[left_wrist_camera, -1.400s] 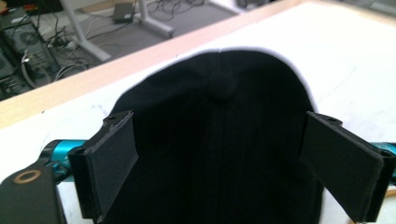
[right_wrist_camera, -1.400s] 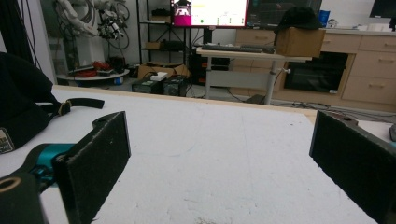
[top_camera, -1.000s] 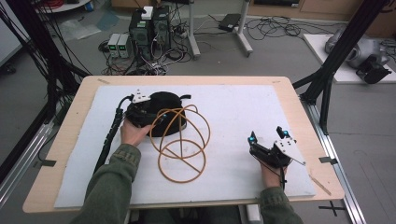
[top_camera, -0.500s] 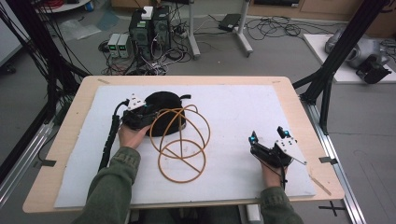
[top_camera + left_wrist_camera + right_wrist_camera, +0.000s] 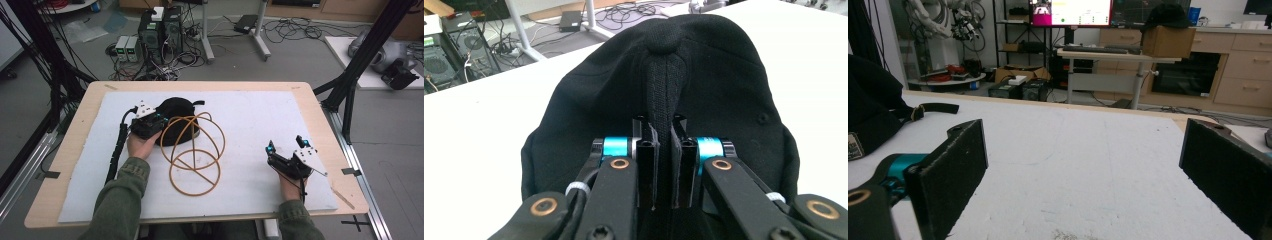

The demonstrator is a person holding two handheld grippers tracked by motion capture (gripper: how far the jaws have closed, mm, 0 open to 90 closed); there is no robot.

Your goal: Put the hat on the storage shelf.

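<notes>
A black cap [image 5: 179, 111] lay on the white mat [image 5: 260, 120] of the bench [image 5: 75, 130], toward the far left. A loose orange wire coil [image 5: 194, 154] of several loops lay just in front of the cap, its far loops overlapping the cap's near edge. The left gripper [image 5: 154, 121] had just been closing, and in the left gripper view its jaws stood clenched on a raised fold of the cap's fabric [image 5: 665, 100], running up toward the top button. The right gripper [image 5: 285, 150] rested near the right edge, well apart from the cap, its 2 jaws spread wide with nothing between them. The step in hand looked like the grasp of the cap. The next move likely called for lifting it clear without snagging the coil.
</notes>
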